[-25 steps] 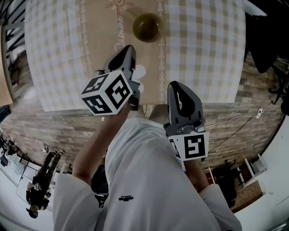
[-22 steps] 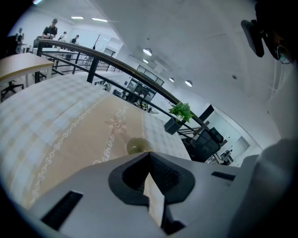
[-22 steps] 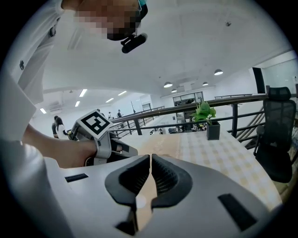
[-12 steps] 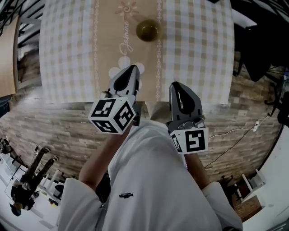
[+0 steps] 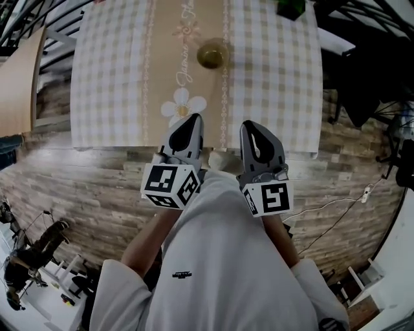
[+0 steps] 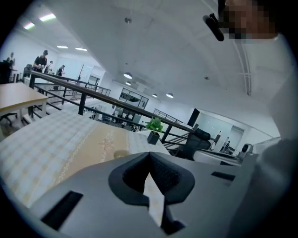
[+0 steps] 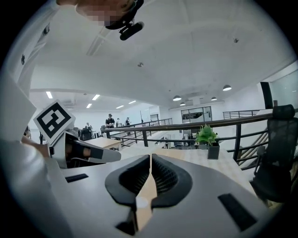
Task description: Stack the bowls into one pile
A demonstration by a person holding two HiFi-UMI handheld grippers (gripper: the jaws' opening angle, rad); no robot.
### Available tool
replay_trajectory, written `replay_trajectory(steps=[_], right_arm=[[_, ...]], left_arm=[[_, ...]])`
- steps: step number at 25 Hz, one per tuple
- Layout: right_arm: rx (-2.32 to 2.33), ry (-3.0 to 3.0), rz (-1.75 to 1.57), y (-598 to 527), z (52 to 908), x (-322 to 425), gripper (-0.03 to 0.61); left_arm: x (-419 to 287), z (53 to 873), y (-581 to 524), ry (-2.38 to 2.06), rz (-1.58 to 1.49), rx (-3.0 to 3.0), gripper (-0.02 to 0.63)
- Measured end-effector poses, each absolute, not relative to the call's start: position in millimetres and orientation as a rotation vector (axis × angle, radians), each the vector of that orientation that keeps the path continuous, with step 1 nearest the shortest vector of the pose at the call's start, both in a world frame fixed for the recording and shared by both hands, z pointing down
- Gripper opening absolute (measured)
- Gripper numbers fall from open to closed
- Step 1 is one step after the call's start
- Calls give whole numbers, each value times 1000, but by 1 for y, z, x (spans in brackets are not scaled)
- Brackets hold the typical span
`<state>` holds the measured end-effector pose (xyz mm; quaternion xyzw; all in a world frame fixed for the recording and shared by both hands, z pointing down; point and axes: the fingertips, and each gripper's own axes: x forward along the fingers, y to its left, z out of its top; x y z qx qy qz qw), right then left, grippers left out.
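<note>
Grey left gripper point(image 5: 189, 123), grey right gripper point(image 5: 253, 128) drawn back to checked-cloth desk point(image 5: 110, 77) edge, fingers point(image 6: 132, 178) together, empty; olive-green round bowl point(image 5: 211, 55) stands alone: stacking likely done.

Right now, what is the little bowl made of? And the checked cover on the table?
The bowl looks like glazed ceramic or hard plastic: olive-brown, with a slight shine. The table cover looks like printed cloth or vinyl: flat checks, a matte surface. Neither is certain from here.

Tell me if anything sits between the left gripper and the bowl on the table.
Nothing visible does. Only flat tablecloth with its printed daisy lies between the left gripper and the bowl; the potted plant stands off to the side.
</note>
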<state>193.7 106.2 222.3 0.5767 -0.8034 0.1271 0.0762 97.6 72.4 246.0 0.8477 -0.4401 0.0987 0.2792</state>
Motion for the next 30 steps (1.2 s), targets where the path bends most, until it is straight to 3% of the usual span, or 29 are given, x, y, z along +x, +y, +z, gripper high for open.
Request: replay_trajectory(steps=[30], right_arm=[[1590,-2640,127,159,162,158,40]], left_arm=[[114,178,144,-1277,202,2573,20]])
